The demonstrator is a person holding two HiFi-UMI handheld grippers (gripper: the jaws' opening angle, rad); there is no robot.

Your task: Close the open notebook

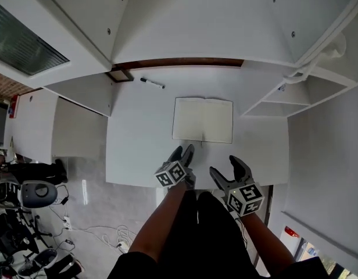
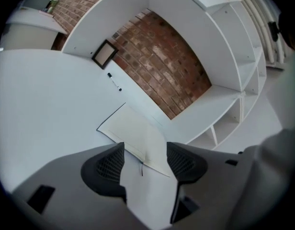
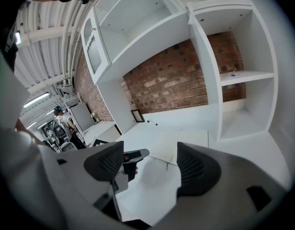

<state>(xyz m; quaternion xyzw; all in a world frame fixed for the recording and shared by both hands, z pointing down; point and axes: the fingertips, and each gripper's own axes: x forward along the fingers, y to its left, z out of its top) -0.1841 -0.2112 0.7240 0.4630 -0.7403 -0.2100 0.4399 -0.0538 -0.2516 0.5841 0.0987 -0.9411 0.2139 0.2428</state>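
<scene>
Left gripper [image 1: 183,152] is held wide open, nothing gripped, just before the open notebook [image 1: 203,120] lying flat mid-table; right gripper [image 1: 223,165] likewise. Risk, prob.: pages could be creased, or the book pushed away, if only one leaf is caught. White table [image 1: 138,147]; pen [image 1: 151,83] at back, brick wall [image 2: 162,66], shelves [image 3: 243,80] at right.

Bright, even indoor light washes the white desk [image 1: 138,144] and the open notebook [image 1: 202,120], and shadows are faint and soft. Straight lines bow in every view. Both gripper views fade to black at the corners, and a ceiling tube light [image 3: 36,99] glows at nine o'clock in the right one.
</scene>
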